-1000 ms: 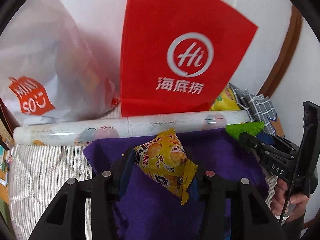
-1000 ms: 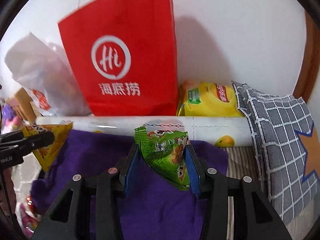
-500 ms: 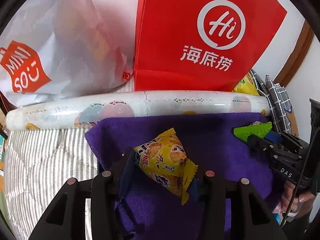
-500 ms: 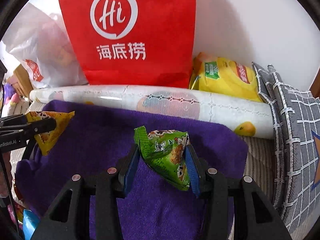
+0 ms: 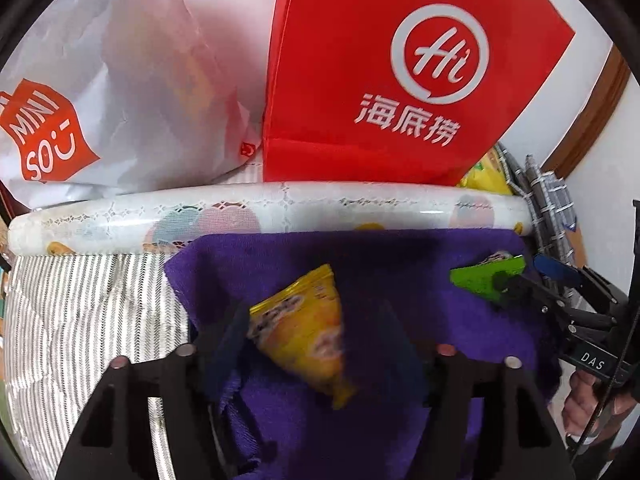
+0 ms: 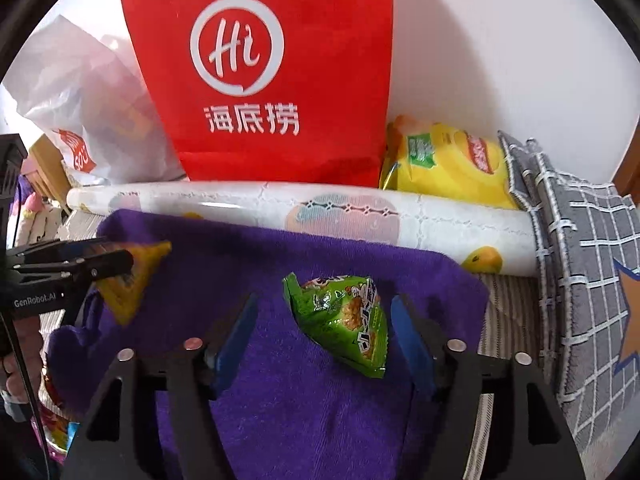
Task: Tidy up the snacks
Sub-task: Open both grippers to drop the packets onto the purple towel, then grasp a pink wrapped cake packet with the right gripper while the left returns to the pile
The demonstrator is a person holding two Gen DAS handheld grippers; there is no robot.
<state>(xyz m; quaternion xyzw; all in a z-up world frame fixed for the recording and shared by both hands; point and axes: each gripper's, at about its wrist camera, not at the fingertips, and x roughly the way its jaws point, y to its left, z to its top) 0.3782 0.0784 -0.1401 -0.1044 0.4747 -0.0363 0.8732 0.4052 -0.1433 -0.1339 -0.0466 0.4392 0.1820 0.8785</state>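
Over the purple towel, left wrist view:
Left gripper [image 5: 312,336]: its fingers are spread wide; both are blurred, and no grip on anything is seen.
Yellow snack packet [image 5: 302,328]: it is seen between the parted fingers, over the purple towel [image 5: 384,280], tilted with one corner up; it is blurred, and whether it rests on the towel cannot be told.
Right gripper [image 5: 520,276]: it is seen over the towel's right edge, with the green snack packet [image 5: 486,276] at its tips; its opening cannot be judged from here.
Patterned roll [image 5: 280,212]: it is laid along the towel's far edge.
Red paper bag [image 5: 400,72]: it is stood behind the roll, beyond the towel.
White Miniso bag [image 5: 100,92]: it is leaned beyond the towel's far left corner, beside the red bag.
Striped fabric [image 5: 80,312]: it is spread to the left of the towel.

Over the purple towel, right wrist view:
Right gripper [image 6: 324,328]: its blue-padded fingers are held apart, with a gap on each side of the packet.
Green snack packet [image 6: 344,320]: it is lying on the purple towel [image 6: 300,400] between the fingers, ungripped.
Left gripper [image 6: 104,260]: it is seen over the towel's left edge, with the yellow snack packet [image 6: 136,280] at its tips.
Yellow chip bag [image 6: 444,160]: it is set beyond the towel's far right, behind the patterned roll [image 6: 280,208].
Grey checked cushion [image 6: 584,264]: it is placed to the right of the towel.
Red paper bag [image 6: 280,72]: it is stood behind the roll.
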